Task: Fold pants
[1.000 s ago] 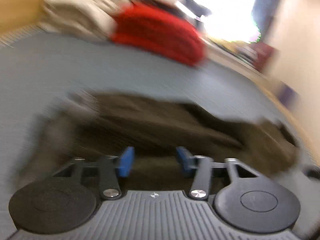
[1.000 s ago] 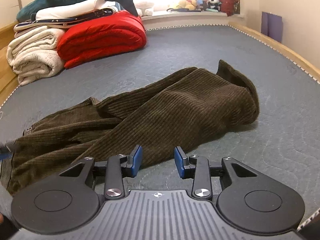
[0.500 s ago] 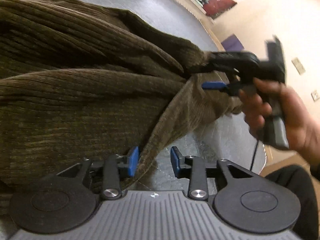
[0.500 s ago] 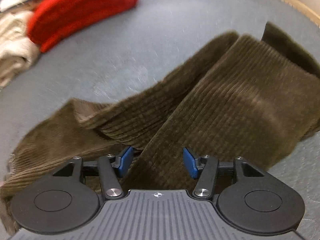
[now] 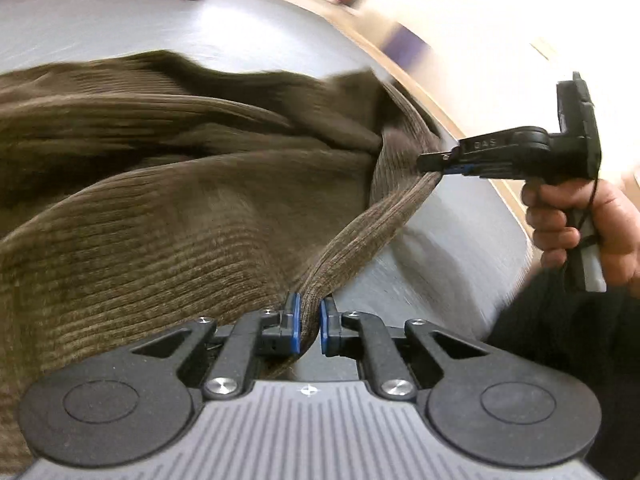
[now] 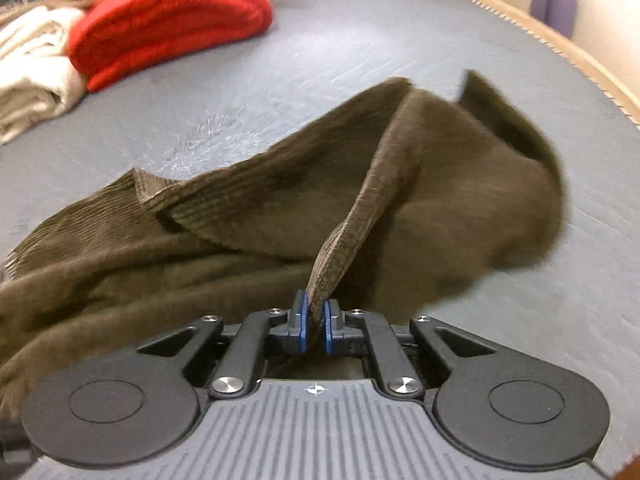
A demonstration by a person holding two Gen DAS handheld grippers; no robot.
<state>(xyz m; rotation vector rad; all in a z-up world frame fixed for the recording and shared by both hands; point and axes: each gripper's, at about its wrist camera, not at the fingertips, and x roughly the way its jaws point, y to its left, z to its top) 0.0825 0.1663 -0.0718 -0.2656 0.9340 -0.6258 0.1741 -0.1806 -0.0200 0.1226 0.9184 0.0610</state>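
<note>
A grey quilted mattress [image 6: 360, 52] with a pale wooden frame edge fills the background, and brown corduroy pants [image 6: 248, 216] lie rumpled across it ahead of both tools. The left tool [image 5: 309, 322] is clenched on a ridge of the pants' edge, its blue pads pressed against the cloth from both sides. That edge runs taut, up and to the right, to the right tool [image 5: 434, 160], which a hand [image 5: 576, 228] grips by its handle. In the right wrist view the right tool [image 6: 315, 322] is likewise clamped on a narrow strip of cloth that rises straight ahead of it. Far ahead and to its left sit a folded red blanket [image 6: 168, 24] and cream blankets [image 6: 32, 76].
</note>
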